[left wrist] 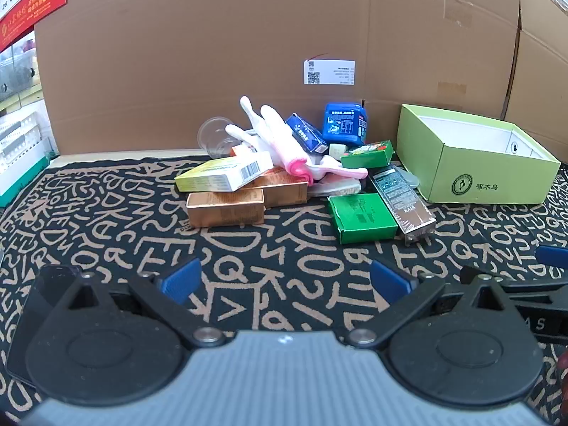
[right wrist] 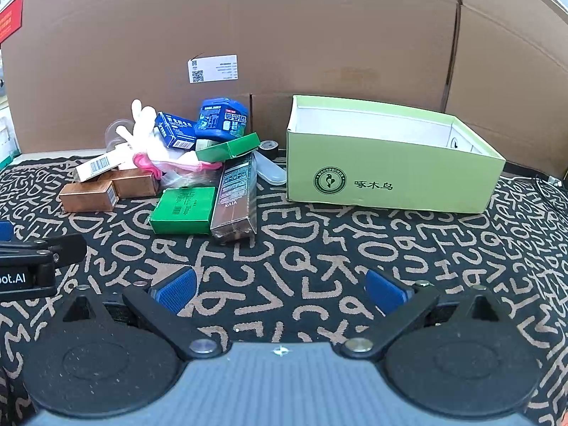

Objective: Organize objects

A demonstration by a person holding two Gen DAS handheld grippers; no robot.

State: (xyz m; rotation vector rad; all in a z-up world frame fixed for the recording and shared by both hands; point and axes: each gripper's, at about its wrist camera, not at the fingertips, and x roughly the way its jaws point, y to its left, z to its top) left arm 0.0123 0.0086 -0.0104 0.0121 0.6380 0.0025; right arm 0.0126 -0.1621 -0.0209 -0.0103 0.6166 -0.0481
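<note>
A pile of small items lies on the patterned mat: two copper boxes, a white-yellow box, white-pink gloves, two blue packs, green boxes and a long brown box. The pile also shows in the right wrist view, with the green box and brown box nearest. An open light-green shoebox stands to the right of the pile, also seen in the left wrist view. My left gripper and right gripper are open and empty, short of the pile.
A tall cardboard wall stands behind everything. A clear plastic cup lies at the pile's back left. Shelving and a red calendar are at far left. A cable lies at far right. The black lettered mat covers the table.
</note>
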